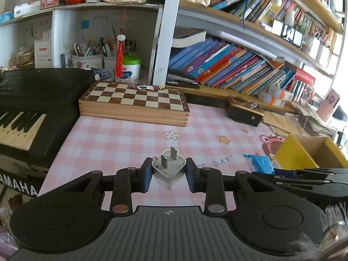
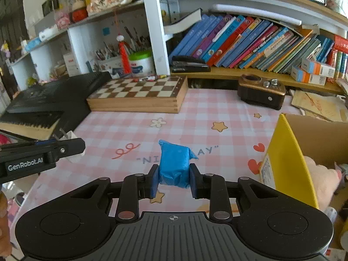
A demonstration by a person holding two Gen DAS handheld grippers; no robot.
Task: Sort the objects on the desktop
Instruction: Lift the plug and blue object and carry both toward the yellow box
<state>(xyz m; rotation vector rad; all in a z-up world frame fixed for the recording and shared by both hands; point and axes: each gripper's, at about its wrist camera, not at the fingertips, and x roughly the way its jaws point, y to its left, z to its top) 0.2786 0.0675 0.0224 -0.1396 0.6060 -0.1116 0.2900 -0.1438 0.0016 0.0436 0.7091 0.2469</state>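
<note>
Right now the white plug sits pinched between the blue pads of the left gripper, prongs sticking up toward 12 o'clock, held clear above the pink checked table mat. In the right wrist view the blue packet is squeezed the same way between the right gripper's pads, its crumpled top poking out toward 12.

Hard to see: plug's underside is cut off by the gripper body. In the right wrist view the plug shows only as prongs and a white corner behind the left gripper at 9 o'clock. In the left wrist view the packet is half hidden at 3 o'clock behind the right gripper's black arms. Print on the mat is partly covered by the packet; only bits of letters read.

Around: yellow cardboard box at 3 o'clock of the right gripper, open, w/ a pale pink soft thing inside, blurred, can't tell what. Chessboard box at 12 o'clock at the back of the mat, a small wrapper lying on it. Black keyboard at 9–10 o'clock along the mat's left edge. Small brown radio at 1 o'clock. Leaning books on the shelf behind, pen cups and a green-lidded tub at 11. Nothing lies on the mat between the grippers and the box.
</note>
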